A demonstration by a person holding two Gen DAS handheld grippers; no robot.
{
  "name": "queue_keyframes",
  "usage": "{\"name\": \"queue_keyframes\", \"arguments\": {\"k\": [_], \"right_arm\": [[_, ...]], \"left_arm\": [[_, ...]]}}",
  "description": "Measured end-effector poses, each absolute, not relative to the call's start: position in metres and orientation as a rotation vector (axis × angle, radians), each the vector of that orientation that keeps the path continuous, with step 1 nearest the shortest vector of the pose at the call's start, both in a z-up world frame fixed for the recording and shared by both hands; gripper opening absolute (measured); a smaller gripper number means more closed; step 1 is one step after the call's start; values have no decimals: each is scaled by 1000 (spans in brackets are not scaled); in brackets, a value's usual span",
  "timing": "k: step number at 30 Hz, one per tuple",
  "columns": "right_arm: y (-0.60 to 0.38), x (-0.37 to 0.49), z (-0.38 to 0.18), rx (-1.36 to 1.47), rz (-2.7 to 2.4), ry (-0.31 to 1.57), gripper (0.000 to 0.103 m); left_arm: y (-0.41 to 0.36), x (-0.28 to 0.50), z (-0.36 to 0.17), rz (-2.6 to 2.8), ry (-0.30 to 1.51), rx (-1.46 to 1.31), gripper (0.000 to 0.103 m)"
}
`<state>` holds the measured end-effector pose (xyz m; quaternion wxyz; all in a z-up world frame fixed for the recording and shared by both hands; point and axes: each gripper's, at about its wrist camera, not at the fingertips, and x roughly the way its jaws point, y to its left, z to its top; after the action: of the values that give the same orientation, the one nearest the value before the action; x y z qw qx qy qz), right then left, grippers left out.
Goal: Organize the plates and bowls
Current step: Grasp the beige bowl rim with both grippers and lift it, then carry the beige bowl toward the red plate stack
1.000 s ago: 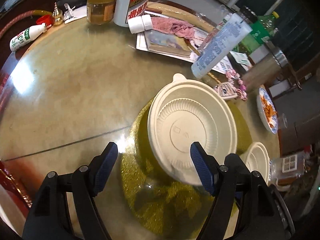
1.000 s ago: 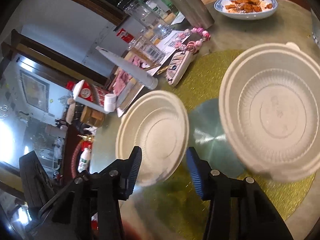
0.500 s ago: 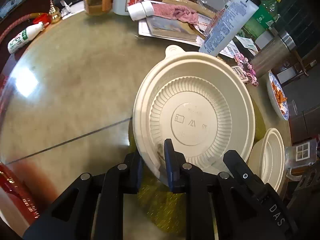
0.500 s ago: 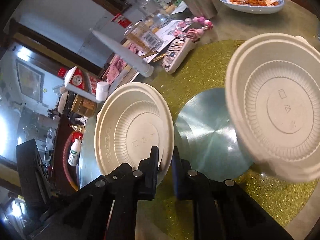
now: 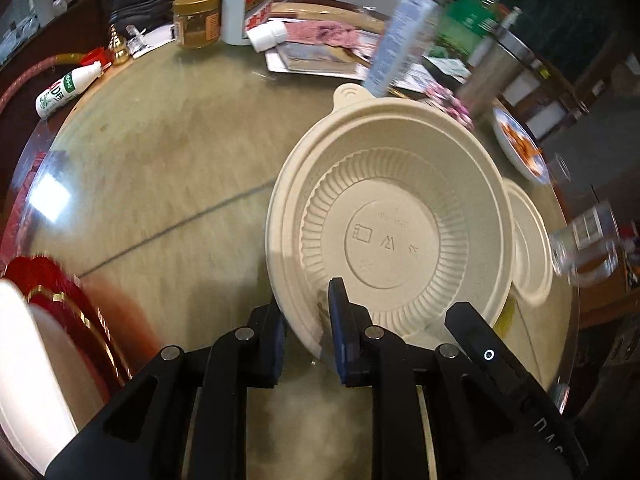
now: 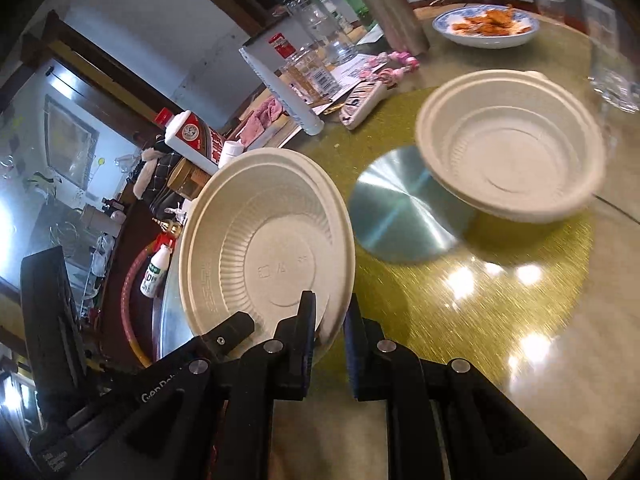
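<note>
Two cream bowls (image 5: 400,216) (image 6: 264,240), one pinched in each gripper (image 5: 308,332) (image 6: 328,332), two grippers

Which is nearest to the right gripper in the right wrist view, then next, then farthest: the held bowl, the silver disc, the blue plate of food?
1. Held bowl: its rim is pinched in the right gripper, at lower left.
2. Silver disc: mid-table, on the gold mat.
3. Blue plate of food: far edge of the table, top right.
</note>
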<state>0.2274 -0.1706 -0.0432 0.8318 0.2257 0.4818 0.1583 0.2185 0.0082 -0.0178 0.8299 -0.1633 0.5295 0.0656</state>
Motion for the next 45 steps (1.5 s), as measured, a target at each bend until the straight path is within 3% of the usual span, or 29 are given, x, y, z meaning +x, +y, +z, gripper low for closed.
{"name": "queue_keyframes", "arguments": {"k": [19,45], "right_arm": [[-230,78,-56,485,195,950,14],[-220,33,-66,452,146,950,15]], "left_arm": [[-51,107,-26,-40,1076,-214,18],[-46,62,-39,-107,1068,-161,19]]}}
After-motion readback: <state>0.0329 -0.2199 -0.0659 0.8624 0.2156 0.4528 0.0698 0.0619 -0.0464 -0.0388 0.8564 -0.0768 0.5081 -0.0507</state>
